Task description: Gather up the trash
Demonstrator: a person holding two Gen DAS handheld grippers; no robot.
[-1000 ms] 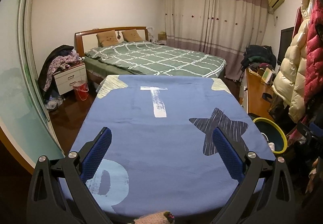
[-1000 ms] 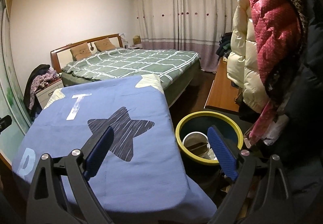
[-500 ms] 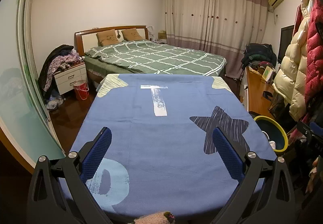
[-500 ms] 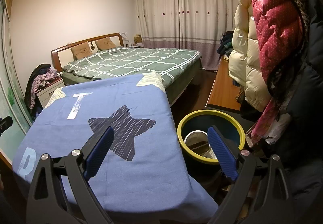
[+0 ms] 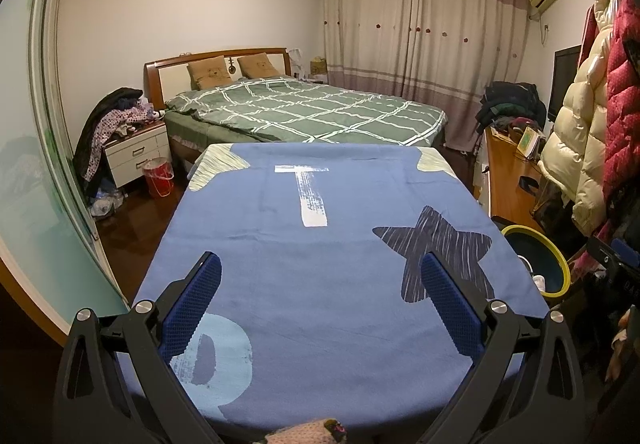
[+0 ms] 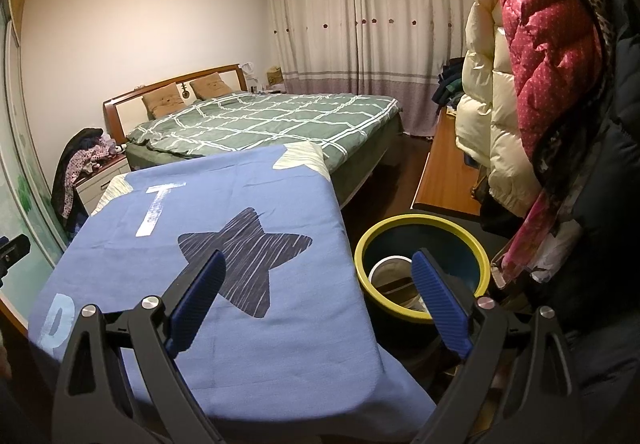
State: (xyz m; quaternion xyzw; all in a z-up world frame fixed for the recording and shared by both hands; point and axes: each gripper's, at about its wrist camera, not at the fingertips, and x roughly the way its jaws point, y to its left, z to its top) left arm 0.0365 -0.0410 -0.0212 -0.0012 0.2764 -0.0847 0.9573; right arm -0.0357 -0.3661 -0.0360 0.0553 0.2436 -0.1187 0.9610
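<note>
1. We see no loose trash on the blue cloth [image 5: 320,276]; the only scraps sit in the bin [image 6: 422,244], at two o'clock.
2. They look light and crushable, so we would pinch an edge.
3. Left gripper [image 5: 320,284] and right gripper [image 6: 318,276] hold nothing, fingers spread wide.

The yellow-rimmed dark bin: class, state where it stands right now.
The yellow-rimmed dark bin stands on the floor just right of the blue star-print cloth, before the wooden desk, in the right wrist view.
</note>
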